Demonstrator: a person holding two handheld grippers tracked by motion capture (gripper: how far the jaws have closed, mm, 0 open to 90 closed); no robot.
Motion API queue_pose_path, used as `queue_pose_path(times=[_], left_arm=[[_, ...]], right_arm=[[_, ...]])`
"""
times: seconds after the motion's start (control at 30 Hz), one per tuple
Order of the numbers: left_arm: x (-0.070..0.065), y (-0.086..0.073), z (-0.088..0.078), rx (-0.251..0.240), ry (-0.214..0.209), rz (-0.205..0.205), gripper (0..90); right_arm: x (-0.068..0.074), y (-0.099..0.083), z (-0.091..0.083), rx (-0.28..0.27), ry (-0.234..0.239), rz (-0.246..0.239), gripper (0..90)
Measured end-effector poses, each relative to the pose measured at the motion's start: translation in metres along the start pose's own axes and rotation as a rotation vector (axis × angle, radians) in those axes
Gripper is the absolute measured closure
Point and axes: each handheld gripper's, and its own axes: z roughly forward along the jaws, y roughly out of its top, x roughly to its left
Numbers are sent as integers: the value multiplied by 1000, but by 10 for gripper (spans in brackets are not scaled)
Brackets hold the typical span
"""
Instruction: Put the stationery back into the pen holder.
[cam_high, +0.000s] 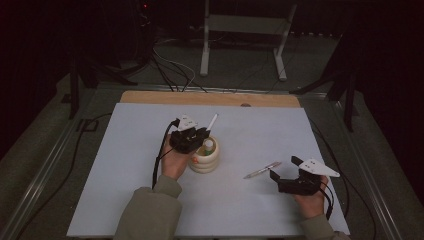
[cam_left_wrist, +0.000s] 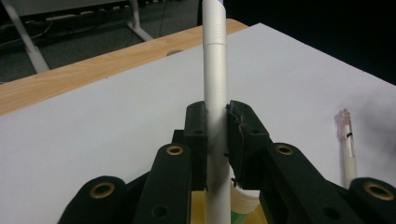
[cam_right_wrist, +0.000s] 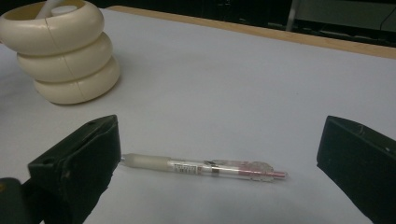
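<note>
The left gripper (cam_left_wrist: 217, 140) clamps a white pen (cam_left_wrist: 215, 93) above the cream holder (cam_high: 204, 159); tilted, it could catch the rim. The right gripper (cam_right_wrist: 219, 158), wide, straddles a clear pen (cam_right_wrist: 205, 169) beside the holder.

We see a pale grey sheet (cam_high: 150, 200) covering the table, with a strip of bare wood (cam_high: 210, 98) left showing along its far edge and a small dark round mark (cam_high: 245, 105) in that wood. Beyond the table, a white metal stand (cam_high: 245, 24) sits on the dim floor, loose cables (cam_high: 175, 67) trail beside it, and a red light (cam_high: 145, 6) glows in the dark.
</note>
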Motion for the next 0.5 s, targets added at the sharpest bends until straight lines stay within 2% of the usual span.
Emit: queue_pose_path(times=[0.5], left_arm=[[-2, -4, 0, 7, -12, 0, 786]], right_arm=[[0, 0, 0, 3, 0, 1, 3]])
